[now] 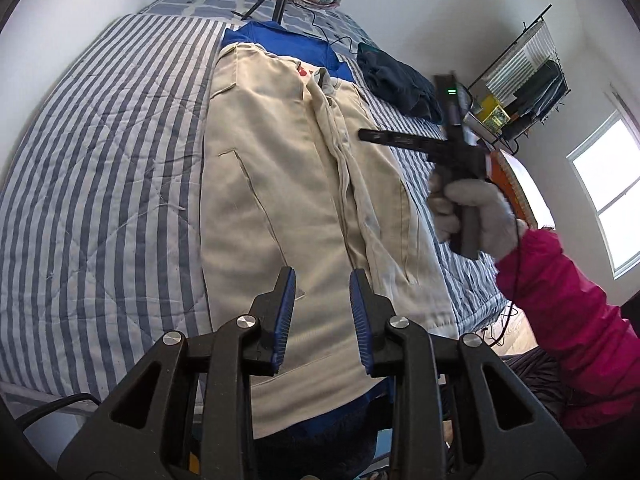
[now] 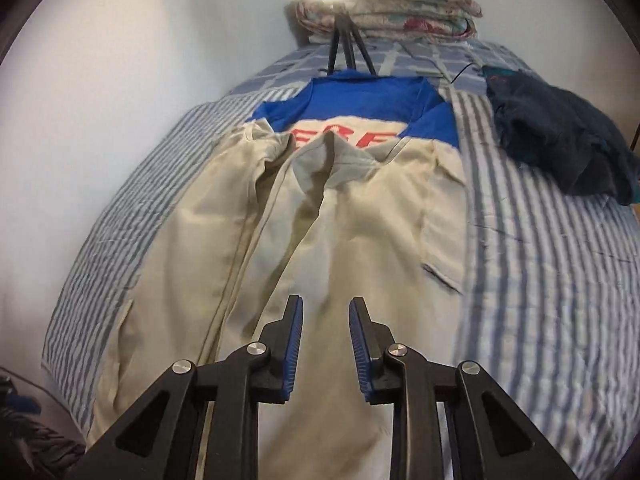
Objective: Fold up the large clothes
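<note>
A large beige jacket [image 1: 296, 184] with blue shoulders and hood lies spread lengthwise down the middle of a bed [image 1: 100, 168] covered in a blue-and-white striped quilt, its collar end toward the far end of the bed and its hem at the near edge. In the left wrist view the left gripper [image 1: 322, 276] hangs above the jacket's lower part, near the hem, its blue-padded jaws parted with only the beige cloth showing in the gap below; nothing is pinched, and the pads do not press on the fabric. To its right a gloved hand [image 1: 476, 208] in a pink sleeve [image 1: 560, 280] holds the black handle of the other tool over the jacket's right edge, blurred. In the right wrist view the right gripper [image 2: 325, 304] hovers over the jacket's lower middle, just right of the open front seam, its jaws likewise standing apart and empty, with the cloth lying beneath them and not between the pads. Red lettering [image 2: 344, 138] shows on the blue-and-white back panel inside the open collar. A crumpled dark blue garment [image 2: 560, 136] lies on the quilt to the right of the jacket, well apart from both grippers. A black tripod [image 2: 346, 50] stands at the far end of the bed before a folded flowered blanket [image 2: 392, 8], under a bright round lamp.
</note>
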The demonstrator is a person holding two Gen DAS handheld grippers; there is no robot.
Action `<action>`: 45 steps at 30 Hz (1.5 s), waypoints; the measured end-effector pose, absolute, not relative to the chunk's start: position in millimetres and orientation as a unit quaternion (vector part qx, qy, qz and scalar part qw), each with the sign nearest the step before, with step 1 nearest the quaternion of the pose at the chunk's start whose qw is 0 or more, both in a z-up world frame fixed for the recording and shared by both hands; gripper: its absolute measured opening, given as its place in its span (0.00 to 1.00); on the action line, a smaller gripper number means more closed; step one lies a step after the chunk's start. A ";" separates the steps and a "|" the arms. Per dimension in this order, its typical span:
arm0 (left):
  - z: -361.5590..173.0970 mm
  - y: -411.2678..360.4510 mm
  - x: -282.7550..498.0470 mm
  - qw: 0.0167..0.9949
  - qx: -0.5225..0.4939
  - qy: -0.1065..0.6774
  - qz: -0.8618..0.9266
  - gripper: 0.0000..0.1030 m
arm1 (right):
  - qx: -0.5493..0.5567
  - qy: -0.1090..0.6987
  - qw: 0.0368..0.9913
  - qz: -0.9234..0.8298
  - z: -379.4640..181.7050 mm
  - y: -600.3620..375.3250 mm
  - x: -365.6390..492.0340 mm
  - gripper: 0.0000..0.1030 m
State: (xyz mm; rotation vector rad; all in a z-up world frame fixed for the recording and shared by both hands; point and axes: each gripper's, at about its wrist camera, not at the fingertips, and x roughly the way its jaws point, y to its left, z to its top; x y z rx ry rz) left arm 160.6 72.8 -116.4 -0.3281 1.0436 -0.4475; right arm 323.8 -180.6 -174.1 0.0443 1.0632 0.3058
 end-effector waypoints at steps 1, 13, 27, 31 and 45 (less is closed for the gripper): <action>-115.3 72.5 160.0 0.830 -0.156 0.493 -0.212 0.27 | 0.009 0.513 0.844 0.155 -183.3 -169.1 324.9 0.23; -112.0 60.2 166.5 0.826 -0.157 0.491 -0.229 0.27 | 0.036 0.473 0.853 0.218 -162.1 -177.6 319.7 0.19; -124.9 62.1 181.5 0.823 -0.160 0.505 -0.207 0.27 | -0.027 0.497 0.861 0.107 -212.9 -185.9 384.0 0.18; -124.7 70.0 178.9 0.828 -0.162 0.501 -0.196 0.27 | 0.008 0.498 0.857 0.130 -195.6 -193.6 370.3 0.18; -165.8 75.1 166.4 0.833 -0.111 0.508 -0.189 0.28 | -0.046 0.519 0.827 0.210 -174.9 -174.1 180.1 0.26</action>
